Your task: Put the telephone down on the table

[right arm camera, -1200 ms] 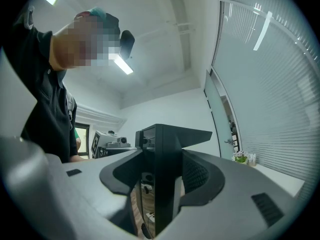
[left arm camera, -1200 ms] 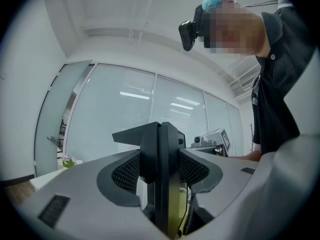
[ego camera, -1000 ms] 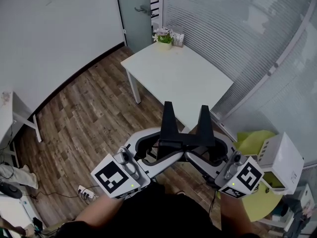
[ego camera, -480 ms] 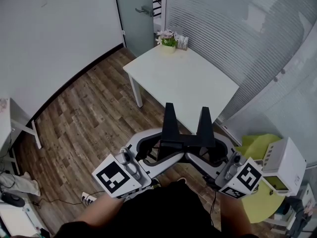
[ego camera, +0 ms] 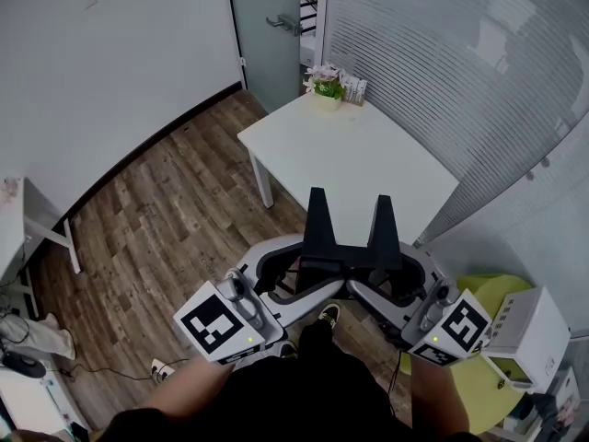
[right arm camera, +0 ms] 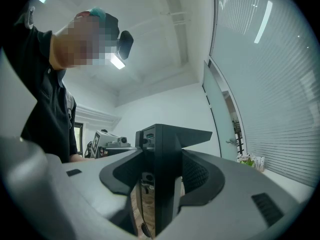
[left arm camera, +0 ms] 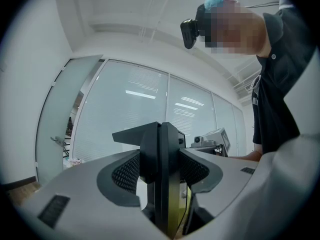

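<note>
a: closest in, what were the hands doing?

b: both were clamped. the left gripper (ego camera: 317,270) and the right gripper (ego camera: 382,273) faced each other at waist height, each gripping one end of the telephone (ego camera: 348,258). each gripper view showed a black slab edge-on between the pads, with no gap.

a: so where was the telephone?

b: in the air between the two grippers, close in front of the person's body, over the wooden floor (ego camera: 175,219). its two black uprights pointed away from the person. it touched nothing but the grippers.

a: and the table?

b: the white table (ego camera: 368,168) stood farther ahead, well apart from the telephone, with floor between them. the near part of the top was bare.

a: how far along, in your view?

b: i'd say the carry was under way and the put-down not begun. what was left: reaching the table, lowering the telephone onto the top, then letting go with both grippers.

a: counts?

b: two grippers, one telephone with two uprights, one shoe (ego camera: 329,316) showing below it. one white table, carrying one potted plant (ego camera: 327,87) and one small packet (ego camera: 355,89) at its far corner. beyond that, one door (ego camera: 271,26).
</note>
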